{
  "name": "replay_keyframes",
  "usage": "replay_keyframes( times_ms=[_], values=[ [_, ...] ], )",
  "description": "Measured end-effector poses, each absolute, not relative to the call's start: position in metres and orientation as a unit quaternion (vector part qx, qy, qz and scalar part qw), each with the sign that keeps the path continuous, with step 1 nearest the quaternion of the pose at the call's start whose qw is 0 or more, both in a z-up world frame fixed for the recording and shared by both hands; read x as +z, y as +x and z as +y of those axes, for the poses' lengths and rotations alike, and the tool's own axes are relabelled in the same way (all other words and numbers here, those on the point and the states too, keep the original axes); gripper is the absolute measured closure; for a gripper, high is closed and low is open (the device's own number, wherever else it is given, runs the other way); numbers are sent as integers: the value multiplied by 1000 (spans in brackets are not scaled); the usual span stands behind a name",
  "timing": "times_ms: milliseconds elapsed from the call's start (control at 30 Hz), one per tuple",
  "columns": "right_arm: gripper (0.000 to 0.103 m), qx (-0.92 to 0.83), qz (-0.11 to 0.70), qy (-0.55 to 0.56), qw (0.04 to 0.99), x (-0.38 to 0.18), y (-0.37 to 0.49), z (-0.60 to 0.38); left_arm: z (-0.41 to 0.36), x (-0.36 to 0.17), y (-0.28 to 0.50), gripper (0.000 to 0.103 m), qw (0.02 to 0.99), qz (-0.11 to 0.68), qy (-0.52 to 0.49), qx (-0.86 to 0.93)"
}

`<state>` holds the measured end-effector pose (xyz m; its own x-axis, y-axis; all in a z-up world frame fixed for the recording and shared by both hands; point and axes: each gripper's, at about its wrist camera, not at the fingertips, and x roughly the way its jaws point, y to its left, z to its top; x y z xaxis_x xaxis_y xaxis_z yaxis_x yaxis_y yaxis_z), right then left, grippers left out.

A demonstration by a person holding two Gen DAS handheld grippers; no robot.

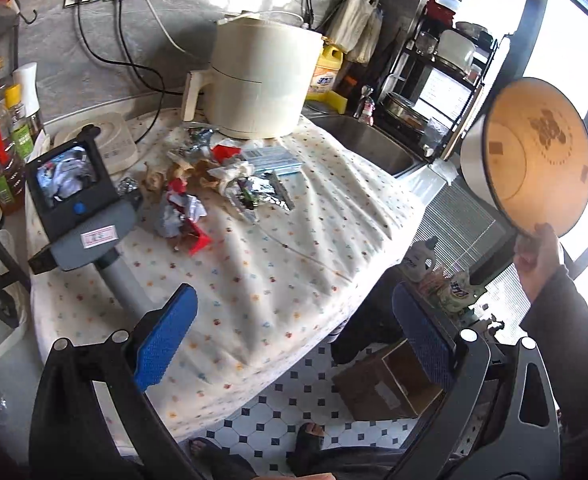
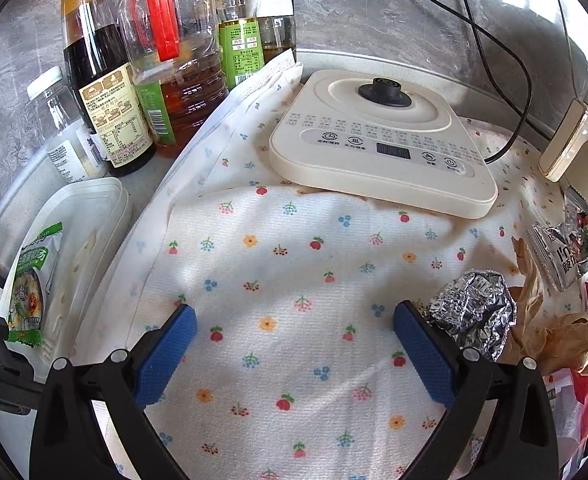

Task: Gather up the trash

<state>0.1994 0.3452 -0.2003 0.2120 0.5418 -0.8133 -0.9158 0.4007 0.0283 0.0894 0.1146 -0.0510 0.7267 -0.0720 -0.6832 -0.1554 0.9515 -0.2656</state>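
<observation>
Both grippers, left [image 1: 294, 344] and right [image 2: 294, 354], gaped empty over floral cloth [image 2: 294, 264]; crinkled foil ball [image 2: 473, 312] lay beside the right's blue pad.

A home kitchen: sink [image 1: 367, 142], dish rack [image 1: 433, 76], oil bottles [image 2: 174, 60], and an induction cooker [image 2: 381, 140].

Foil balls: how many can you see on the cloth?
1: a foil ball lies just right of the right claw, at the trash pile's left edge. Others may be buried.
</observation>
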Motion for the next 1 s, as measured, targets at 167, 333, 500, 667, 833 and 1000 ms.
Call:
replay_keyframes(
  times_ms=[167, 333, 500, 667, 833, 1000],
  values=[
    [7, 492, 390, -240, 741, -201, 200, 345, 53, -54, 124, 6, 909, 393, -137, 10],
    [7, 492, 390, -240, 741, -201, 200, 345, 6, -57, 137, 6, 902, 412, -127, 23],
    [7, 492, 390, -240, 741, -200, 200, 345, -15, -69, 126, 6, 887, 437, -134, 61],
    [7, 492, 390, -240, 741, -200, 200, 345, -10, -75, 104, 6, 873, 450, -140, 127],
    [7, 492, 390, -240, 741, -201, 200, 345, 10, -74, 72, 6, 857, 445, -166, 201],
    [7, 492, 390, -240, 741, -201, 200, 345, 25, -65, 48, 6, 846, 435, -177, 251]
  ],
)
